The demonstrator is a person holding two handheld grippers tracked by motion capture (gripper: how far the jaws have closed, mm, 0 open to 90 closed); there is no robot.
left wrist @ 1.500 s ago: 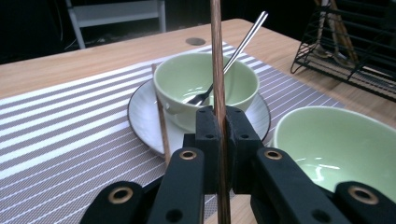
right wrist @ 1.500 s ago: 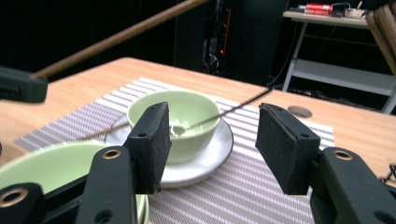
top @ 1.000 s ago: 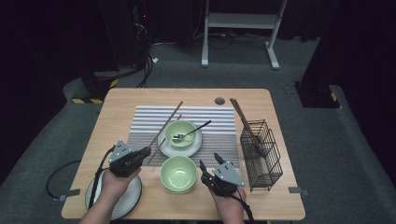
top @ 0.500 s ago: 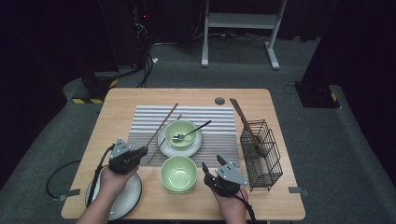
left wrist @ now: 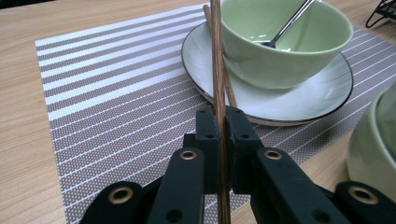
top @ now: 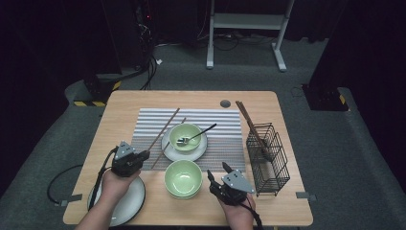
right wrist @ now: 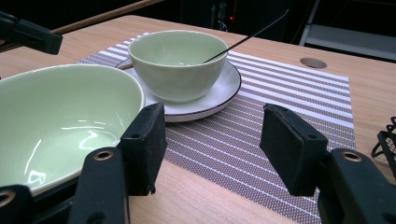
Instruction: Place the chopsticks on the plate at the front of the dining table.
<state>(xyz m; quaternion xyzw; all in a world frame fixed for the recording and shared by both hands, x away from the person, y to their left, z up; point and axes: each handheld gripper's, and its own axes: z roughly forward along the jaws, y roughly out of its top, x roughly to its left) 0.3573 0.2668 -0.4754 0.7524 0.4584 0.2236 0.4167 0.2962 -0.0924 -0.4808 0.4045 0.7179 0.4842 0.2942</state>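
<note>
The chopstick [top: 163, 128] lay with its long axis running from near-left to far-right, tip toward the table's far edge, beside the plate [top: 201, 148] on the striped placemat [top: 225, 124]. The left gripper [top: 144, 156] was clamped on its near end, forearm entering from the near edge. The right gripper [top: 216, 171] stood open, empty, beside the near green bowl [top: 183, 178]. Wooden table [top: 124, 105]; dark room.
</note>
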